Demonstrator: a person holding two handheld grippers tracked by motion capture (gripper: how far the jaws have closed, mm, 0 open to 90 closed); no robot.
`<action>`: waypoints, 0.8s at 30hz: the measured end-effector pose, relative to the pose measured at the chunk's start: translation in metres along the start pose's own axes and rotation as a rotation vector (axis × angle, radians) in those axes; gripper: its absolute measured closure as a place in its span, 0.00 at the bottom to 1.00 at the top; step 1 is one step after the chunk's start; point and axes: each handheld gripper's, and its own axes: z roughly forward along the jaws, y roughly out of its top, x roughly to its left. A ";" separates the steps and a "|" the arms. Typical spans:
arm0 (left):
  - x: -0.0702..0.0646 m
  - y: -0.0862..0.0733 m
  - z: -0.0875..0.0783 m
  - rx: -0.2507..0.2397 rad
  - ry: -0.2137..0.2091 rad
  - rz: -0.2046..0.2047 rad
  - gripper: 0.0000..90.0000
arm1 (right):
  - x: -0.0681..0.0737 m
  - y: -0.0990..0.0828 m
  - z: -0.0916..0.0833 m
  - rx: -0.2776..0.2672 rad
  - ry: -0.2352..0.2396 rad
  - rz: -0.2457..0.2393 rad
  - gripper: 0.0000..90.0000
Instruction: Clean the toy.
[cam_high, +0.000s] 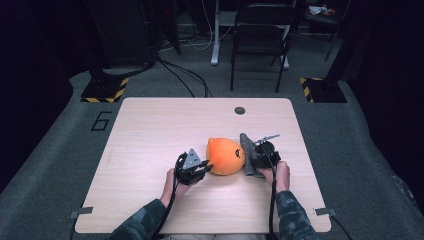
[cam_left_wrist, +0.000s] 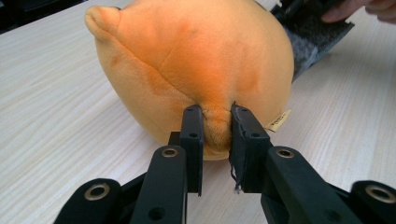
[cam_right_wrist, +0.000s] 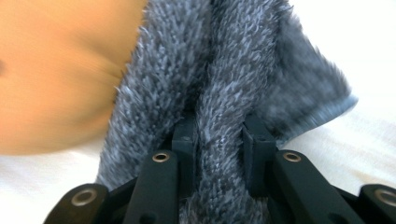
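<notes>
An orange plush toy (cam_high: 226, 155) lies in the middle of the wooden table (cam_high: 150, 130). My left gripper (cam_high: 201, 166) is at its left side, shut on a pinch of the orange fabric (cam_left_wrist: 215, 128) low on the toy. A grey fuzzy cloth (cam_high: 247, 152) lies against the toy's right side. My right gripper (cam_high: 256, 159) is shut on a fold of that grey cloth (cam_right_wrist: 219, 135), with the orange plush toy (cam_right_wrist: 56, 79) just to the left of it in the right gripper view.
A small dark round hole (cam_high: 240, 110) sits near the table's far edge. Beyond the table stand a black folding chair (cam_high: 260, 35) and floor stands with yellow-black tape (cam_high: 105, 90). A small tag (cam_left_wrist: 279, 120) hangs at the toy's underside.
</notes>
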 end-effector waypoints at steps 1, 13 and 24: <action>0.002 -0.001 -0.001 0.005 0.002 -0.007 0.84 | -0.003 -0.002 0.004 0.005 0.001 0.005 0.79; 0.006 -0.002 -0.001 0.003 0.006 -0.011 0.84 | -0.005 0.010 -0.055 -0.223 0.014 0.010 0.79; 0.008 -0.003 -0.001 -0.004 0.004 -0.015 0.83 | 0.047 0.025 -0.056 -0.266 0.111 -0.104 0.80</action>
